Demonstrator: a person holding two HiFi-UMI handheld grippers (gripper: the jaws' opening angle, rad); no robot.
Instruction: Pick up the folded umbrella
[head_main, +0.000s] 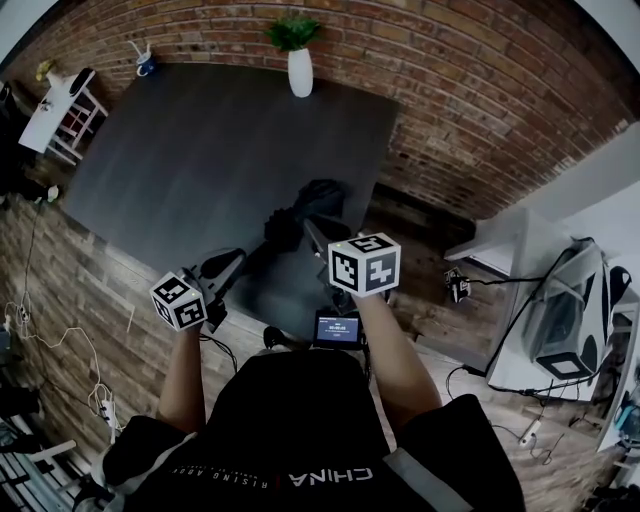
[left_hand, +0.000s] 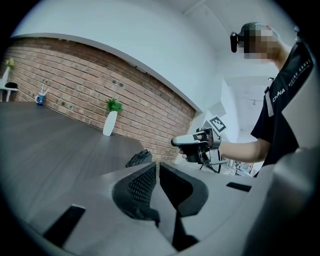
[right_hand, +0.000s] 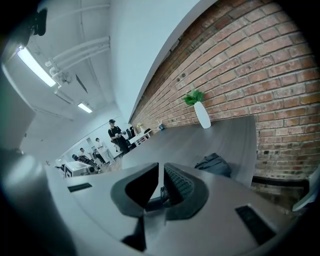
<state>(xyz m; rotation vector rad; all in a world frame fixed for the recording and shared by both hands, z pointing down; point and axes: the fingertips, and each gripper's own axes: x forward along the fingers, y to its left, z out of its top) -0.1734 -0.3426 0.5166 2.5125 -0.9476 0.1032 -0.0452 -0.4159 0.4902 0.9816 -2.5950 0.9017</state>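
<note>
Nothing of the pick-up is done yet: the folded umbrella (head_main: 322, 193) lies on the dark counter (head_main: 180, 150) close to its near right corner, and in both gripper views it sits a little ahead of the jaws, touched by neither pair. The left tongs (left_hand: 156, 170) and the right tongs (right_hand: 161, 172) are each closed tight with nothing between the jaws, held at the counter's near edge and aimed roughly toward the umbrella. By my reading the whole job remains: open one pair, bring it around the umbrella, close and lift.
</note>
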